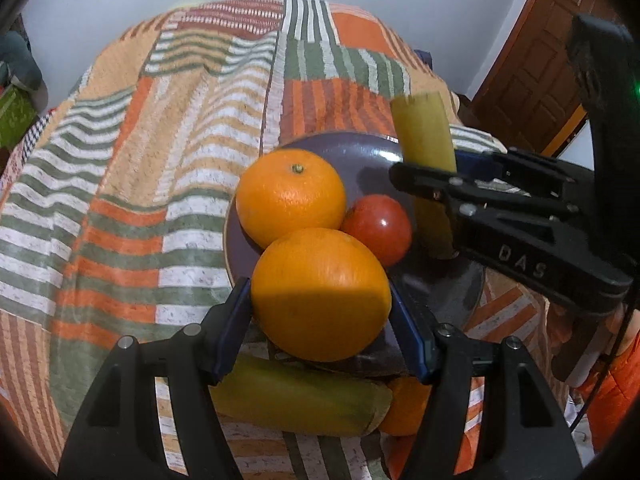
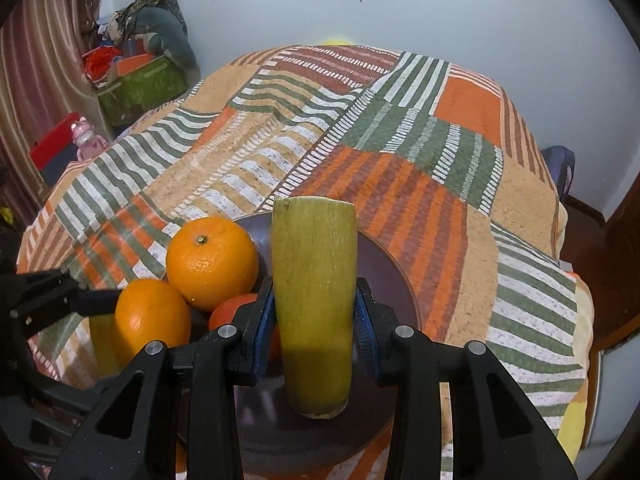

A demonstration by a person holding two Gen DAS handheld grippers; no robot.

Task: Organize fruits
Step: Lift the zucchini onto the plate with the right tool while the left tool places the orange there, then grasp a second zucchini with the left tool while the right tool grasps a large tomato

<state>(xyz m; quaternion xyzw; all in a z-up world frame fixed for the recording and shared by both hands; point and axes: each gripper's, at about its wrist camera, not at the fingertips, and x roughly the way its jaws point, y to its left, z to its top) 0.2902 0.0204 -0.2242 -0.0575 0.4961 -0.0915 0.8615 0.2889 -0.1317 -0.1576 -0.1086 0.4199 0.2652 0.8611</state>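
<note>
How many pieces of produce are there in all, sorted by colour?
Orange round fruits: 3 (on the purple plate; in the left gripper; on the cloth:)
Yellow-green cut stalks: 2 ()
Red round fruit: 1
Total: 6

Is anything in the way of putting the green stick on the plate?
Nothing visible blocks it. The right gripper holds the green stick over a bare part of the plate; the oranges and red fruit sit left of it.
</note>
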